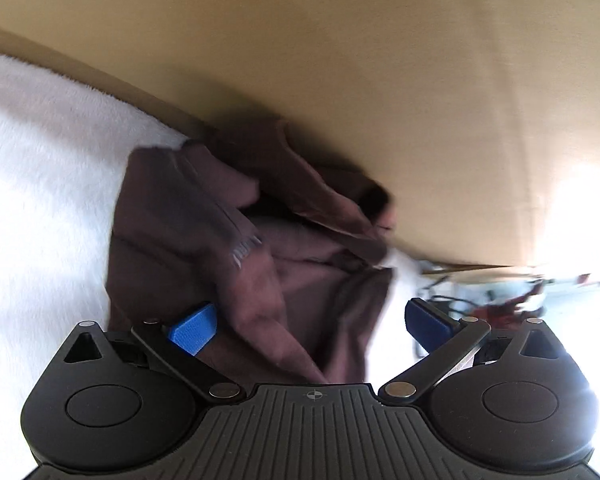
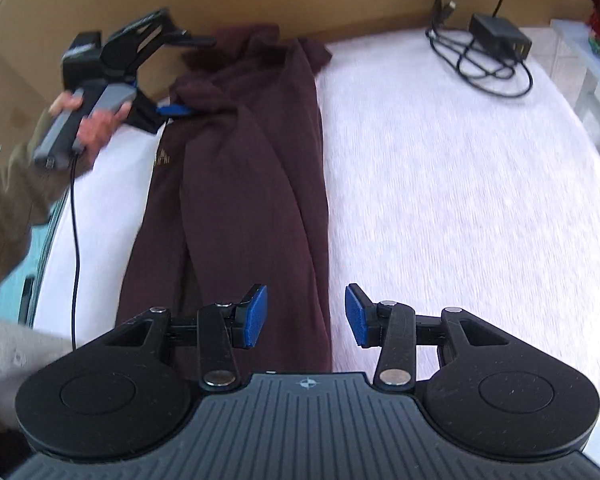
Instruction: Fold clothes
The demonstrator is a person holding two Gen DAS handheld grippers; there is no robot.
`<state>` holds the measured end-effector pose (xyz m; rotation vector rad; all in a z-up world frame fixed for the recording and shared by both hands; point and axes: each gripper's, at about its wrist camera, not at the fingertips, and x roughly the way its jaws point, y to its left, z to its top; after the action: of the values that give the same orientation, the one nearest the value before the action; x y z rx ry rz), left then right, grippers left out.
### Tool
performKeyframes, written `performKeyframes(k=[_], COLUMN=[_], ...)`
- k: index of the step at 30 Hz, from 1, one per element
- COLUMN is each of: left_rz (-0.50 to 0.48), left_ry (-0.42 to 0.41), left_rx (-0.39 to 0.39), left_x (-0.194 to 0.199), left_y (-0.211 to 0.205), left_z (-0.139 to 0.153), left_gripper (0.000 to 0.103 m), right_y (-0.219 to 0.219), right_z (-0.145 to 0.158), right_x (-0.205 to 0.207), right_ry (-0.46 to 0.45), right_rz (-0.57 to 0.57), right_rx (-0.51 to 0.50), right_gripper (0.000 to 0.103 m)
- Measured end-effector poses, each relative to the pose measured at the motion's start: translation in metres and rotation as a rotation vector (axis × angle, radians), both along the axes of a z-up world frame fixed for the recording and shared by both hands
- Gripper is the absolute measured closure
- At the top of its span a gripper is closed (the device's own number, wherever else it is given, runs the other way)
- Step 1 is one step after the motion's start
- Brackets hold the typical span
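The maroon garment (image 2: 236,184) lies in a long bunch on the white blanket (image 2: 440,200), running ahead of the right gripper (image 2: 306,316), whose jaws stand released over its near edge. The left gripper (image 1: 308,324) gapes around its far end. A black charger (image 2: 500,36) with coiled cable sits well off ahead-right.
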<state>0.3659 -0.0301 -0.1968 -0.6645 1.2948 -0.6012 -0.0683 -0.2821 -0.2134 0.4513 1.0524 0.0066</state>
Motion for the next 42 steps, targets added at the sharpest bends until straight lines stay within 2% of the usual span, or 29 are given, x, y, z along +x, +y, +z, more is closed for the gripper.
performKeyframes(k=[7,12,15,17,18,19,21,22,25,28,33,38,42], left_rz=[0.018,0.051,0.071,0.069,0.061,0.053,0.030,0.022,0.002,-0.002,-0.017,-0.009,-0.009], left_ry=[-0.026,-0.008,0.022,0.036,0.035,0.031,0.033,0.036,0.047,0.070,0.086,0.120,0.126], left_rx=[-0.042,-0.064,-0.075,-0.083,-0.085,-0.087,-0.100,-0.108,-0.119,-0.138,-0.141,-0.137,-0.145], left_x=[-0.073,-0.115,-0.122,-0.123,-0.123,-0.124,-0.127,-0.128,-0.131,-0.133,-0.139,-0.147,-0.153], left_y=[0.022,0.038,0.044,0.047,0.049,0.048,0.050,0.051,0.057,0.068,0.087,0.106,0.115], left_z=[0.026,0.024,0.024,0.023,0.022,0.021,0.019,0.017,0.012,0.006,-0.001,-0.013,-0.016], left_gripper=[0.000,0.000,0.000,0.000,0.000,0.000,0.000,0.000,0.000,0.000,0.000,0.000,0.000], right_y=[-0.006,-0.013,-0.014,-0.011,-0.008,-0.006,0.001,0.005,0.020,0.047,0.122,0.203,0.228], right_z=[-0.014,-0.024,-0.026,-0.029,-0.031,-0.032,-0.030,-0.028,-0.016,0.007,0.030,0.005,-0.017], right_x=[-0.027,-0.019,-0.007,0.002,0.005,0.008,0.009,0.009,0.008,0.007,0.012,0.012,0.011], right_ry=[-0.026,-0.052,-0.057,-0.041,-0.025,-0.012,-0.008,-0.010,-0.031,-0.095,-0.170,-0.128,-0.073], right_rz=[0.041,0.023,0.015,0.015,0.019,0.024,0.028,0.030,0.027,0.064,0.261,0.484,0.536], right_rx=[0.097,0.184,0.203,0.185,0.174,0.169,0.157,0.149,0.119,0.072,-0.065,-0.181,-0.208], right_gripper=[0.055,0.055,0.055,0.057,0.066,0.084,0.097,0.100,0.100,0.100,0.100,0.100,0.098])
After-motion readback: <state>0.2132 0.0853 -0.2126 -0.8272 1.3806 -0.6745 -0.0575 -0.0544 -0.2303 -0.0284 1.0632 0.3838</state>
